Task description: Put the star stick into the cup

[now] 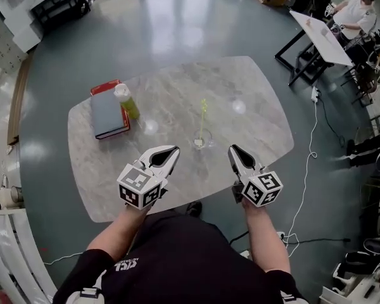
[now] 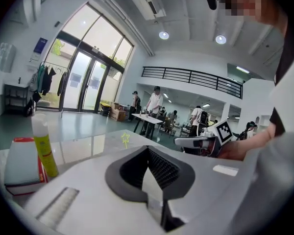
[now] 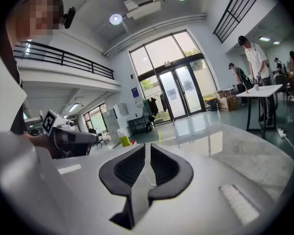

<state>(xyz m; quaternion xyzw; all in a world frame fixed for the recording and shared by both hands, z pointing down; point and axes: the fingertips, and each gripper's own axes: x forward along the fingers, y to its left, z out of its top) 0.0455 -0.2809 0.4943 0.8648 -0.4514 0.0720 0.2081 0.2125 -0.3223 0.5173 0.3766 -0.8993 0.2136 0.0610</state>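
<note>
A clear cup [image 1: 202,142] stands on the marble table [image 1: 253,106], near its front middle. The yellow-green star stick [image 1: 203,115] stands upright in the cup; its star [image 2: 125,138] shows over the table edge in the left gripper view. My left gripper [image 1: 171,151] hovers just left of the cup, jaws shut and holding nothing. My right gripper [image 1: 234,149] hovers just right of the cup, also shut and holding nothing. In the gripper views the left gripper [image 2: 147,148] and the right gripper [image 3: 148,146] each show their dark pads closed together.
A stack of books [image 1: 109,114], grey on red, lies at the table's left, with a yellow-green bottle [image 1: 126,101] beside it. A second table [image 1: 320,37] with people stands at the far right. A cable [image 1: 310,151] runs across the floor on the right.
</note>
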